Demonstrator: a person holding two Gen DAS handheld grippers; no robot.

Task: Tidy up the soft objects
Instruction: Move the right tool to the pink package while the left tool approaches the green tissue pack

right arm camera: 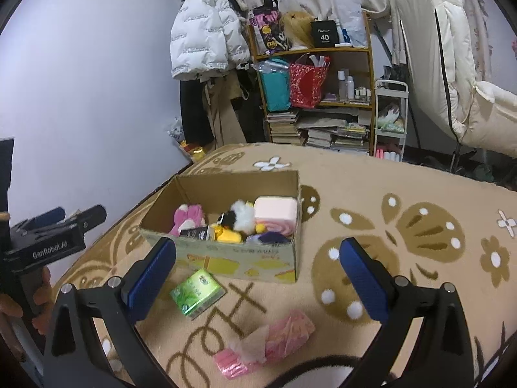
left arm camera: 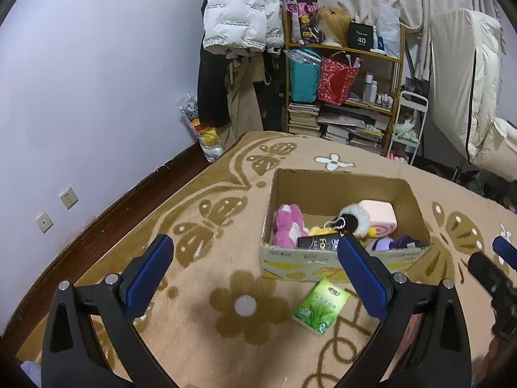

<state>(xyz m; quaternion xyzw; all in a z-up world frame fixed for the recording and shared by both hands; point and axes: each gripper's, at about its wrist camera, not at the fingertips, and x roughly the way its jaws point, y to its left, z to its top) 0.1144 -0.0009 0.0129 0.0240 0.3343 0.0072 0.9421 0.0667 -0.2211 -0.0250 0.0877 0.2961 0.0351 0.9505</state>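
1. Cardboard box point(right arm camera: 226, 258), one; open-topped, ahead of both finger pairs; collecting point, already heaped with soft goods: pink plush point(right arm camera: 189, 216), pink sponge block point(right arm camera: 274, 210), black-and-white fur ball point(right arm camera: 240, 215), yellow toy point(right arm camera: 227, 236), purple item point(right arm camera: 269, 237).
2. Pink tissue pack point(right arm camera: 268, 339), one; torn open, on blanket between right gripper point(right arm camera: 255, 265) fingers, near. Probably next.
3. Green tissue pack point(left arm camera: 321, 305), one; between left gripper point(left arm camera: 255, 268) fingers, just short of box.
4. Grippers, two; both spread wide, holding nothing.
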